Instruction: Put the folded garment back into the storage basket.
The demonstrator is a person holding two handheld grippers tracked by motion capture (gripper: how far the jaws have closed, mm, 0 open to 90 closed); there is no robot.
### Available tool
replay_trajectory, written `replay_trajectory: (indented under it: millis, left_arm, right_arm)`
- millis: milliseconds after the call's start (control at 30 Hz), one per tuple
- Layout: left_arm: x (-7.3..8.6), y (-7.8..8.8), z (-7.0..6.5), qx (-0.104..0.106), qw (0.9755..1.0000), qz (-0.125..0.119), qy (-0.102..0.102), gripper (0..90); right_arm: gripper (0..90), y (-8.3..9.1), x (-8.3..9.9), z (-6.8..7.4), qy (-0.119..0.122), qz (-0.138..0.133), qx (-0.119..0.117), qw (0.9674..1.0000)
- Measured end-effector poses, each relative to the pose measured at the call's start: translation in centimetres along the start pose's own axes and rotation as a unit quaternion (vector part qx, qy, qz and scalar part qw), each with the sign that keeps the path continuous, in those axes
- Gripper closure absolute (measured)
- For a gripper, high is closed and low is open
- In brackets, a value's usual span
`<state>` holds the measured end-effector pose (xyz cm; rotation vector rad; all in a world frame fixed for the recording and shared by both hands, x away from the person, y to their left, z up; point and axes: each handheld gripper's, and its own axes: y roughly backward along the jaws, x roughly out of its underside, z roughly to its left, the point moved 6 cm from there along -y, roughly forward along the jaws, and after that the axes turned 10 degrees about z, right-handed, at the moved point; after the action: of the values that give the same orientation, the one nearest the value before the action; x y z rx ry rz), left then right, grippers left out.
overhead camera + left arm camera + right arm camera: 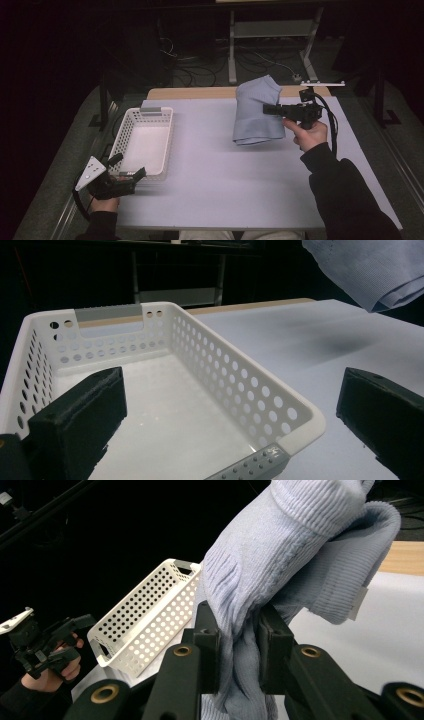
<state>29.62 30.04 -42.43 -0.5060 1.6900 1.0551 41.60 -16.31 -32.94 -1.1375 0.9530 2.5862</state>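
Observation:
A light blue knitted garment (257, 110) hangs folded above the right half of the table, held off the surface. My right gripper (269, 108) is shut on it, and in the right gripper view the ribbed cloth (280, 565) is bunched between the two black jaws. A white perforated basket (143, 141) sits empty at the table's left side. My left gripper (131, 167) rests near the basket's front corner with its jaws wide apart and nothing between them. In the left gripper view the basket (300, 412) lies just ahead and the garment (370, 267) hangs at upper right.
The pale grey table top (220, 180) stretches between the basket and the garment. A wooden strip (200, 93) runs along the far edge. Beyond it are a metal stand (270, 35) and cables on the dark floor.

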Motion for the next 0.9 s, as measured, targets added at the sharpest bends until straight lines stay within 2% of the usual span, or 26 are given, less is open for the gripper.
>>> replay_trajectory:
  millis: [400,900]
  left_arm:
    - [0.0,0.0,0.0,0.000,1.0000,0.000,-0.001,0.0]
    - [0.0,0.0,0.0,0.001,1.0000,-0.001,-0.001,0.0]
  right_arm:
    - [73.6,-1.2,-0.8,0.8,0.008,0.008,-0.004,0.9999]
    - [73.5,-2.9,-1.9,2.5,0.016,0.015,-0.016,0.9996]
